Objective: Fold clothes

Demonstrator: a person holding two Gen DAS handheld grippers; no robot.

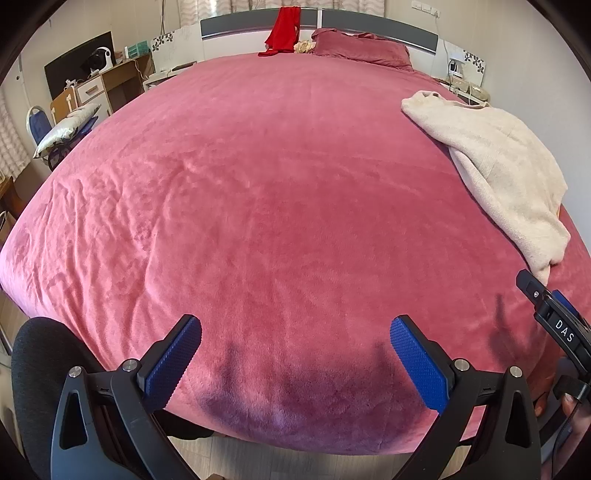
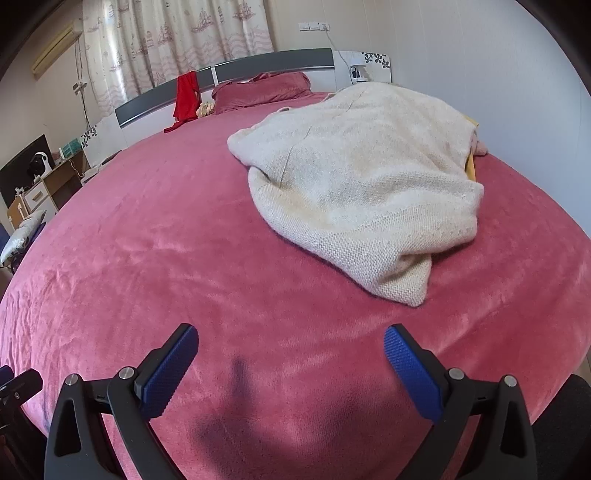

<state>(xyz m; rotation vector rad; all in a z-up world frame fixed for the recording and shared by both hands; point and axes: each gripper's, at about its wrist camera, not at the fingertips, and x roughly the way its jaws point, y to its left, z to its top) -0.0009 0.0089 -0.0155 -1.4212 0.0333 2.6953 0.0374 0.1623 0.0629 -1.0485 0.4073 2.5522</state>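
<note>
A cream knitted sweater [image 2: 362, 184] lies crumpled on the right side of the pink bed [image 2: 166, 240]; it also shows in the left wrist view [image 1: 506, 162] at the right edge of the bed [image 1: 277, 203]. My left gripper [image 1: 295, 332] is open and empty, over the near edge of the bed. My right gripper [image 2: 291, 339] is open and empty, a short way in front of the sweater's near corner. The right gripper's body shows in the left wrist view [image 1: 557, 325]. Something yellow [image 2: 471, 166] pokes out under the sweater's far side.
A red garment [image 1: 282, 31] hangs over the headboard beside a pink pillow [image 1: 364, 48]. A desk with drawers [image 1: 107, 85] and a chair with a cushion [image 1: 62, 129] stand left of the bed. A black rounded object [image 1: 44, 369] sits at the near left.
</note>
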